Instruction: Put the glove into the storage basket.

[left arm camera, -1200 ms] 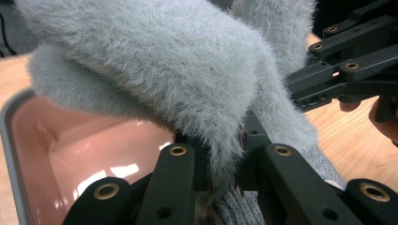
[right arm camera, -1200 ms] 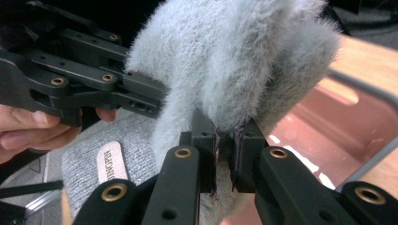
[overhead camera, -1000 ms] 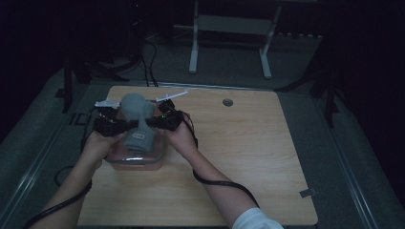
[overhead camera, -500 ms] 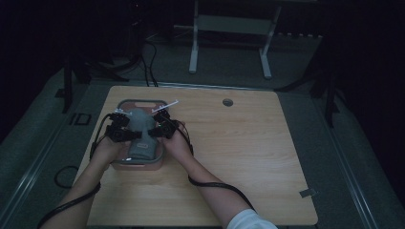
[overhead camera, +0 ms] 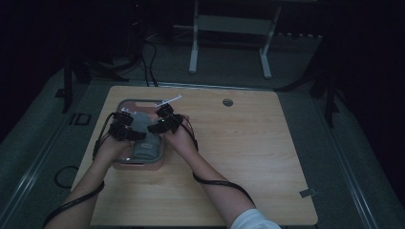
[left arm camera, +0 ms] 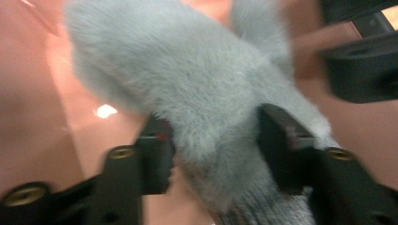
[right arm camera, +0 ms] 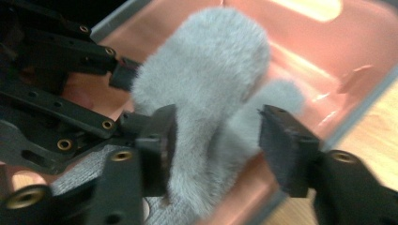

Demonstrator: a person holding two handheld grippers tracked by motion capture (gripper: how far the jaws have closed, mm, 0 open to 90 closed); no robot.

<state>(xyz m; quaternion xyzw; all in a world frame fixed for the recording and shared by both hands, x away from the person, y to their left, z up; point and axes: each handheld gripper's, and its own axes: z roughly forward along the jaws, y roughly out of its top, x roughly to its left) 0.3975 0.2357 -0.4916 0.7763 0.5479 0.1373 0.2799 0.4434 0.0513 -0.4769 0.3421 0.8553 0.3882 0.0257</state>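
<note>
Fluffy grey fur item (left arm camera: 202,98) lies inside the pink plastic tray (right arm camera: 328,56) at the left of the wooden surface (overhead camera: 248,157). Left gripper (left arm camera: 213,150) pinches its fur between both jaws. Right gripper (right arm camera: 216,140) sits half open around the fur, right jaw clear of it.

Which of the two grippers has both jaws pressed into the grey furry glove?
The left gripper: both jaws pinch the grey furry glove. The right gripper has one jaw standing clear.
</note>
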